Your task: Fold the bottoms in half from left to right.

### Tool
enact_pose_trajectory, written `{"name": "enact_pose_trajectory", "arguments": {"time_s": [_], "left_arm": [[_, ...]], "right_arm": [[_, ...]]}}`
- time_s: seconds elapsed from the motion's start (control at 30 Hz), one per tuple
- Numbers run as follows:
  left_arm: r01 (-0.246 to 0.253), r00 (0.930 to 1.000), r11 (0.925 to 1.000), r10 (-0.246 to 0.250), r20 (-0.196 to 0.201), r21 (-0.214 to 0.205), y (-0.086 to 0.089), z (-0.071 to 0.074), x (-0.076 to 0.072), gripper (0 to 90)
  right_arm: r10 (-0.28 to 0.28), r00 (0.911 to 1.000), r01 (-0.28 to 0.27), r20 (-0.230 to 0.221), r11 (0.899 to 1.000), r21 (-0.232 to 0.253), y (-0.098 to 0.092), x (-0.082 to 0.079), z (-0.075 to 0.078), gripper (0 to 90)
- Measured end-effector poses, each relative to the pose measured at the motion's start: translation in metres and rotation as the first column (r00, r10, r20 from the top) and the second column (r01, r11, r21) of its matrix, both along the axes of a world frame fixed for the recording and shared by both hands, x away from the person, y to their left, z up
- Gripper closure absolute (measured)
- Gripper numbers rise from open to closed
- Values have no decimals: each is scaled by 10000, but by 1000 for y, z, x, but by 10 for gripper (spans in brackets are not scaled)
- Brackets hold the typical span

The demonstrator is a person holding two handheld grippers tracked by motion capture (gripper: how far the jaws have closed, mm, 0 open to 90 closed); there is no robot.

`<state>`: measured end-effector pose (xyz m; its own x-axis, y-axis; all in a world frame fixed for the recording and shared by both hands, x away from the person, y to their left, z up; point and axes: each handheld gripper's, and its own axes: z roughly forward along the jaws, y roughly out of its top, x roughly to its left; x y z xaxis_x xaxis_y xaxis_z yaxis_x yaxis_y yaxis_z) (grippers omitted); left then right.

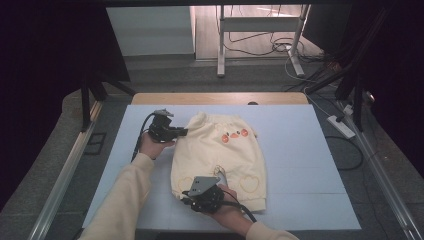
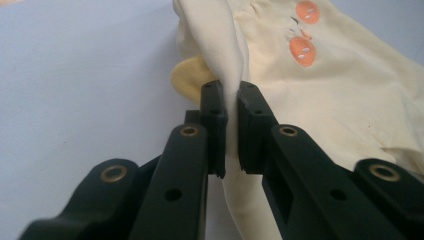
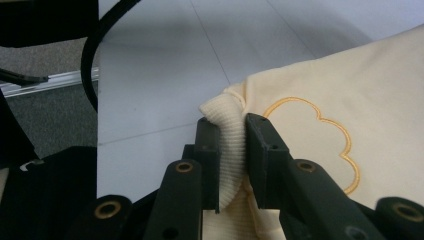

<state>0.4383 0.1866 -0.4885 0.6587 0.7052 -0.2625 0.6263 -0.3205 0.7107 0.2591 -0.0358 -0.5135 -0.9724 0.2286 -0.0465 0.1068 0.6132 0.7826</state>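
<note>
While the cream child's trousers (image 1: 218, 157) lie spread at the middle of the pale blue table mat (image 1: 300, 150) in the high view, both grippers have hold of their left-hand edge. At centre-left of that frame the left gripper (image 1: 184, 132) is clamped on a thin fold near the waistband; its own view shows the jaws pressed together with the cloth rising between them, orange embroidered patches (image 2: 303, 51) at upper right. Lower and nearer the centre, the right gripper (image 1: 220, 176) pinches the ribbed leg cuff (image 3: 229, 135), its jaws closed on the knit beside a stitched heart outline (image 3: 320, 145). I judge this to be the start of a fold: one side gripped at top and bottom. Next, both hands should lift together and carry that edge rightward across the garment, keeping it taut and level so the halves line up.
</note>
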Motion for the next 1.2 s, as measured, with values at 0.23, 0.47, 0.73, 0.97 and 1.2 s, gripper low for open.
{"name": "enact_pose_trajectory", "arguments": {"time_s": [0.23, 0.47, 0.73, 0.97, 1.2], "left_arm": [[-36, 10000, 9994, 37, 21, -346, 7, 6, -3, 828], [-4, 10000, 9985, 7, 43, -549, 11, 11, -6, 828], [-26, 9999, 9979, 34, 131, -653, 17, 23, -8, 828], [33, 9999, 9978, -24, 139, -668, 15, 26, -9, 828], [-36, 9997, 9967, 57, 255, -810, 26, 36, -11, 828]], "right_arm": [[119, 9998, -124, 141, 9993, 341, 2, -4, 6, 762], [197, 9996, -205, 188, 9988, 435, 3, -6, 7, 762], [371, 9986, -398, 377, 9964, 742, 6, -7, 18, 763], [402, 9983, -436, 431, 9956, 828, 6, -8, 22, 763], [569, 9974, -608, 437, 9938, 932, 14, -6, 25, 765]]}}
